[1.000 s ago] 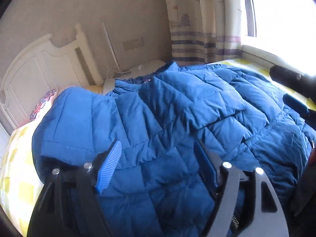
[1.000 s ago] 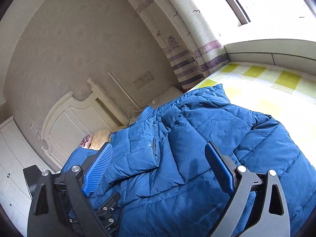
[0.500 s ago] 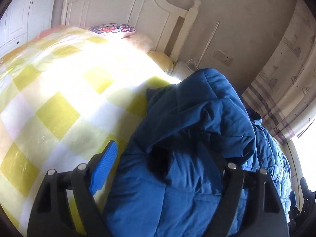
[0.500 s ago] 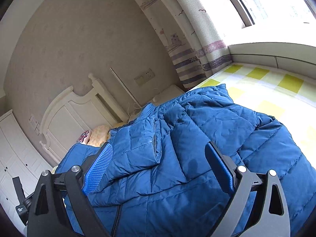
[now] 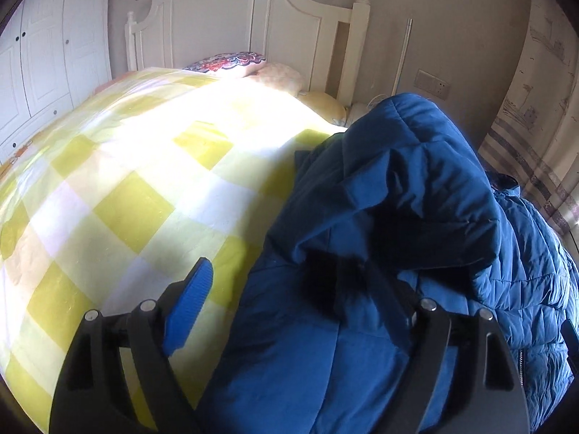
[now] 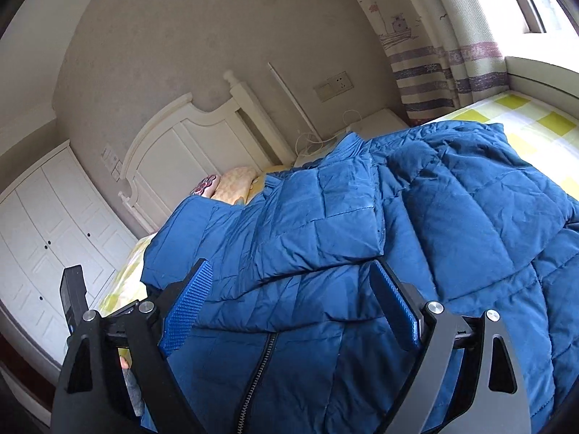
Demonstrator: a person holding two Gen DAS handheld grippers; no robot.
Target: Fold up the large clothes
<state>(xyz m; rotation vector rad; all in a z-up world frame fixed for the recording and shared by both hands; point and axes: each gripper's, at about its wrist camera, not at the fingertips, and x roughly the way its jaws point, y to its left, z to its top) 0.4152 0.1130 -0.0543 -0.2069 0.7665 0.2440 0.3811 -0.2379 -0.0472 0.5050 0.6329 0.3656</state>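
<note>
A large blue quilted puffer jacket [image 5: 416, 217] lies on a bed with a yellow-and-white checked cover [image 5: 144, 188]. In the left wrist view its folded sleeve bulges up over my left gripper [image 5: 296, 303], whose jaws stand wide apart at the jacket's left edge; the right fingertip is hidden in dark fabric. In the right wrist view the jacket [image 6: 380, 238] fills the frame, its zipper [image 6: 260, 361] running down the middle. My right gripper [image 6: 293, 300] hovers open over the jacket's front, holding nothing. The left gripper's body [image 6: 74, 296] shows at the far left.
A white headboard [image 5: 235, 21] and pillows [image 5: 249, 68] stand at the bed's head. White wardrobe doors [image 5: 43, 47] line the left. A nightstand with cables [image 6: 365, 126], a wall socket [image 6: 333, 85] and striped curtains [image 6: 434, 65] are by the window.
My left gripper has swung from over the jacket's middle to its left edge, now facing the headboard. The right gripper has dropped slightly lower and closer over the jacket front.
</note>
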